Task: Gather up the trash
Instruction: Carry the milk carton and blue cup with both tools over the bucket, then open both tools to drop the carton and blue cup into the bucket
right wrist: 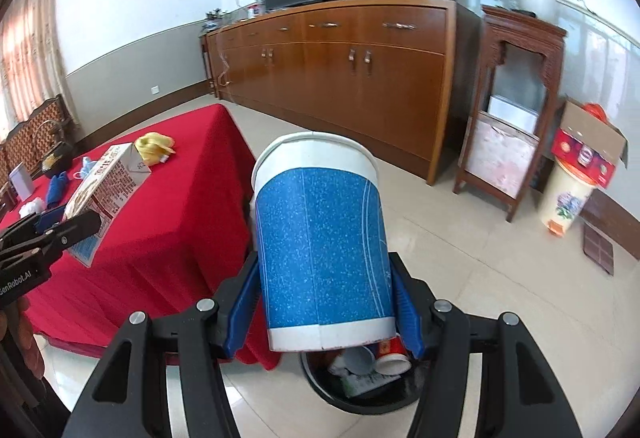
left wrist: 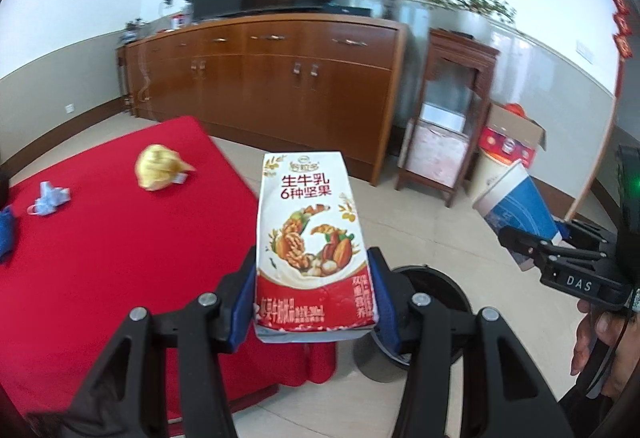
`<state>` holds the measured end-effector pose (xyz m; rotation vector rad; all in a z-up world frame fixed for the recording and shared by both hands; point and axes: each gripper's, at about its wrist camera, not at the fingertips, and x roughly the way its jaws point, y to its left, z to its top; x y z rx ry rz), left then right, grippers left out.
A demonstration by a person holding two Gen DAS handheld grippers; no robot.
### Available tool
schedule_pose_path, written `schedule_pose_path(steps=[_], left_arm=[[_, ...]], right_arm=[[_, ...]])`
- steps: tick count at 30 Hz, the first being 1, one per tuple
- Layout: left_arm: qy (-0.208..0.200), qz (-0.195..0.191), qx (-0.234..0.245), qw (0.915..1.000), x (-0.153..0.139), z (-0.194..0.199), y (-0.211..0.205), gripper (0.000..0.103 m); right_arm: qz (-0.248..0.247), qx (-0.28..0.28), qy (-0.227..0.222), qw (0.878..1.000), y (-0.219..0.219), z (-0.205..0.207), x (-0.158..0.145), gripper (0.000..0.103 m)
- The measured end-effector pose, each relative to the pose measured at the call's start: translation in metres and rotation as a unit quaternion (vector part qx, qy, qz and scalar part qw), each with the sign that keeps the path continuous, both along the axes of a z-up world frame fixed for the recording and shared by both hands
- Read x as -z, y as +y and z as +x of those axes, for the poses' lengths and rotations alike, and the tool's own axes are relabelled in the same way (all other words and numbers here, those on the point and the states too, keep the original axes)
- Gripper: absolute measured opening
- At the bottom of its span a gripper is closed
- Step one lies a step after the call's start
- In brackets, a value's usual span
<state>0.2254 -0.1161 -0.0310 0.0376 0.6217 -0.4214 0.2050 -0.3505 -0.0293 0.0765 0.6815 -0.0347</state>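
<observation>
My left gripper is shut on a white and red milk carton, held upright between its blue pads above the red table's corner. In the right wrist view that carton and the left gripper show at the left. My right gripper is shut on a blue and white paper cup, tilted, just above a black trash bin that holds several cups and scraps. The left wrist view shows the cup in the right gripper, and the bin behind the carton.
On the red table lie a crumpled yellow wrapper, a pale blue scrap and a blue cloth. A wooden sideboard with a TV, a wooden stand and a cardboard box on a cream bin line the wall.
</observation>
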Motion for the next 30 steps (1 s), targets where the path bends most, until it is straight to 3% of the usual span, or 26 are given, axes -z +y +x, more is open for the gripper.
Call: schedule_pose_path(steps=[12, 23, 30], left_arm=[[0.038, 0.027, 0.078, 0.9959, 0.044, -0.011, -0.083, 0.053], [0.071, 0.064, 0.131, 0.9868, 0.094, -0.001, -0.133, 0.053], [0.097, 0.068, 0.169, 0.9785, 0.131, 0.017, -0.148, 0.054]], right_arm=[[-0.003, 0.016, 0.063, 0.998, -0.069, -0.013, 0.058, 0.062], [-0.013, -0.018, 0.122, 0.992, -0.095, 0.005, 0.118, 0.062], [-0.039, -0.066, 0.175, 0.982, -0.092, 0.031, 0.176, 0.063]])
